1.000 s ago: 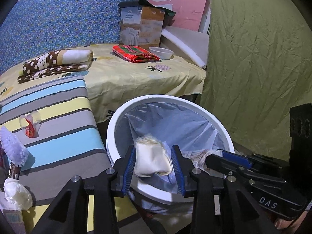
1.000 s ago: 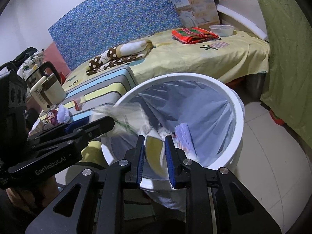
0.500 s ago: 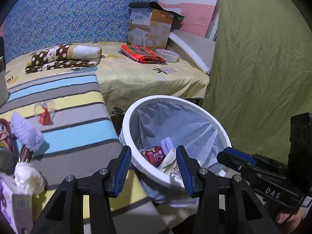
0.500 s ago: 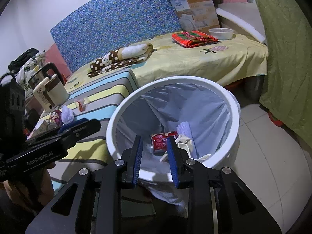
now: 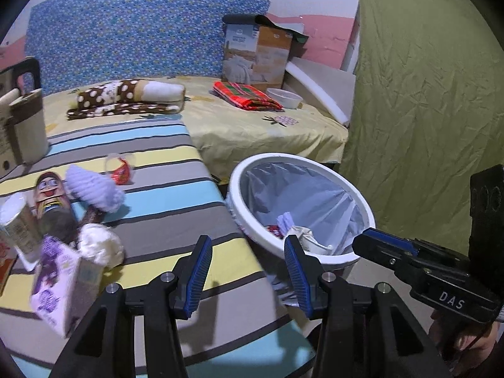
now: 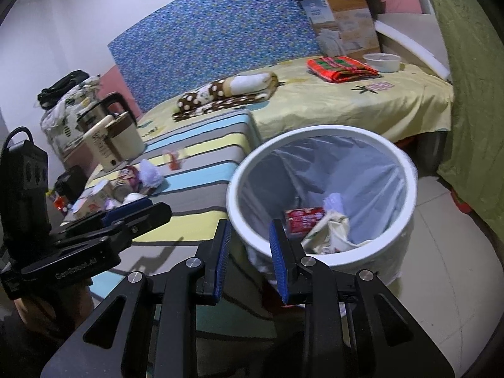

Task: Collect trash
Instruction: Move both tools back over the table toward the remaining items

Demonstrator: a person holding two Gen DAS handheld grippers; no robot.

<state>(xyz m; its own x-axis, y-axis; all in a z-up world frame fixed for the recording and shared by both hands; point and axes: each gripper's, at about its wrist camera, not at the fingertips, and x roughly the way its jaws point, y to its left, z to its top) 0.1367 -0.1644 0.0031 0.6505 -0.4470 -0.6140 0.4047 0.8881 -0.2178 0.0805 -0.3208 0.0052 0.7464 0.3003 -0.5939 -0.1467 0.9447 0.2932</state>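
Note:
A white trash bin lined with a grey bag stands on the floor beside a striped table. It shows larger in the right wrist view, with a red can and crumpled wrappers inside. My left gripper is open and empty over the table's edge, left of the bin. My right gripper is open and empty at the bin's near rim. On the table lie a crumpled white paper, a purple carton, a purple fluffy ball and a red-and-clear wrapper.
A cartoon-printed can and a cup stand at the table's left. A cream kettle stands further back. Behind is a yellow-sheeted bed with folded cloths, a bowl and a box. A green curtain hangs at the right.
Both grippers opened and dropped their trash into the bin, then drew back and to the left. The left gripper is now over the table's edge.

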